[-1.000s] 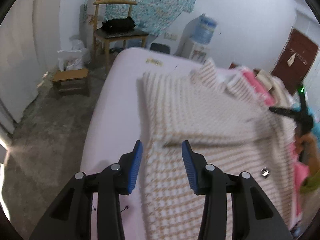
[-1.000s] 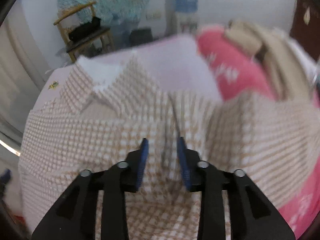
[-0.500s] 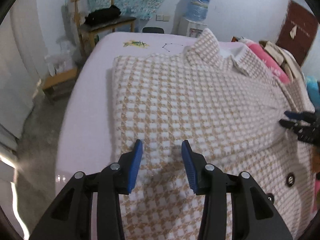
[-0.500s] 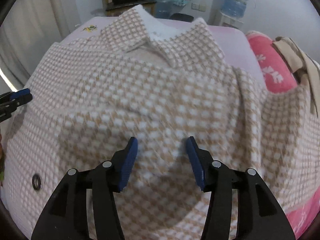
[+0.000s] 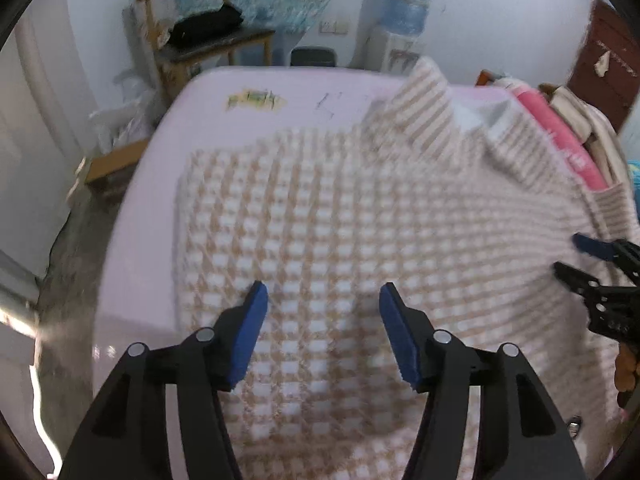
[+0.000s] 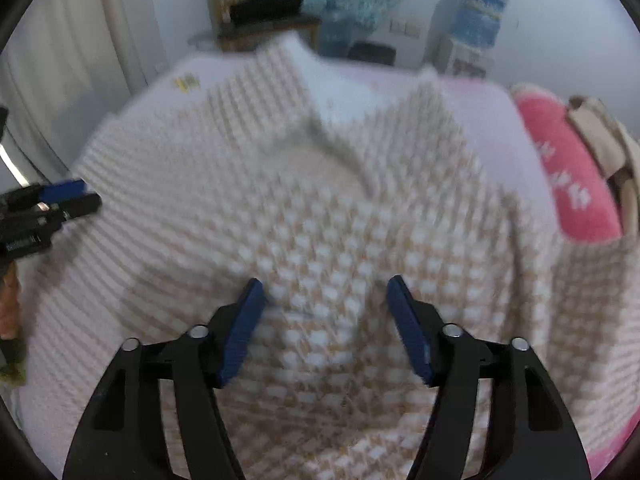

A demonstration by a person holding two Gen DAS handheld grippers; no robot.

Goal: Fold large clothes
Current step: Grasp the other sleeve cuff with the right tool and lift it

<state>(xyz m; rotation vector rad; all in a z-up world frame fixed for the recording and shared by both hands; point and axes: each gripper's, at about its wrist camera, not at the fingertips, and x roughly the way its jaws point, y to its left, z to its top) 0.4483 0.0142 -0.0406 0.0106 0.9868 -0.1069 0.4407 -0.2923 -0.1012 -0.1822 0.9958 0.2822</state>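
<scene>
A large beige-and-white houndstooth jacket [image 5: 360, 220] lies spread flat on a pale pink bed [image 5: 224, 128], collar toward the far end. It also fills the right wrist view [image 6: 320, 220]. My left gripper [image 5: 322, 300] is open and empty above the jacket's near left part. My right gripper [image 6: 324, 294] is open and empty above the jacket's middle. Each gripper shows at the edge of the other's view: the right one [image 5: 576, 256] at the jacket's right side, the left one [image 6: 76, 196] at its left side.
A pink folded cloth [image 6: 568, 172] and beige clothes [image 5: 588, 116] are piled at the bed's right side. A wooden chair with a black item [image 5: 208, 32], a water dispenser [image 5: 404, 28] and a low stool [image 5: 116, 160] stand beyond and left of the bed.
Both grippers have opened wider. The jacket, held up and bunched a second ago, now lies spread flat. Both cameras pulled back slightly above it.
</scene>
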